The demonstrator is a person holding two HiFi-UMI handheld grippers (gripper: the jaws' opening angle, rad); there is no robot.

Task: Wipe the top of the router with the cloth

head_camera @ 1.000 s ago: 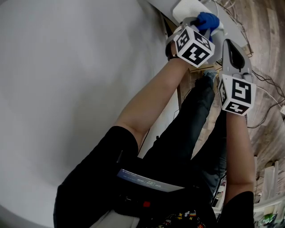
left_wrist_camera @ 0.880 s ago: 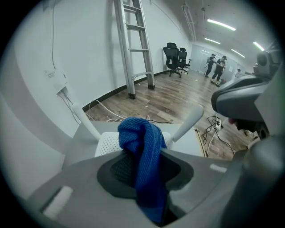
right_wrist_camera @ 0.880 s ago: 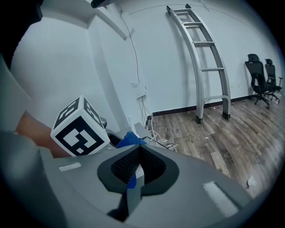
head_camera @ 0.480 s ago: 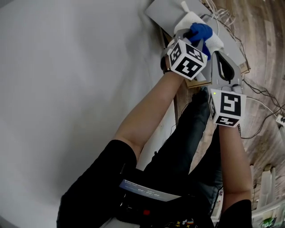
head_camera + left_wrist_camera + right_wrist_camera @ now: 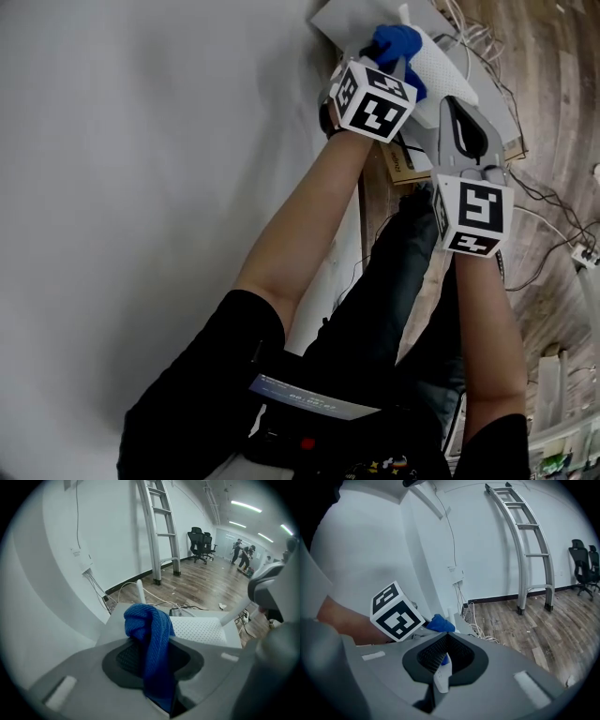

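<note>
The white router (image 5: 448,67) lies at the top of the head view, its perforated top (image 5: 202,630) showing in the left gripper view with an upright antenna (image 5: 139,592) behind. A bunched blue cloth (image 5: 394,41) (image 5: 149,631) rests at the router's near-left end, and my left gripper (image 5: 398,64) (image 5: 157,656) is shut on it. To its right, my right gripper (image 5: 454,101) (image 5: 440,667) is shut on a thin white part of the router (image 5: 441,677). The cloth (image 5: 440,623) and the left gripper's marker cube (image 5: 396,611) also show in the right gripper view.
A grey platform (image 5: 349,21) carries the router, over a brown box (image 5: 403,161). Cables (image 5: 553,211) and a power strip (image 5: 583,255) trail on the wooden floor at right. A white wall (image 5: 141,187) fills the left. A ladder (image 5: 157,527) leans on the wall; office chairs (image 5: 200,543) stand beyond.
The left gripper with the blue cloth has slid leftward across the router's top. The right gripper has followed a little to the left, still clamped.
</note>
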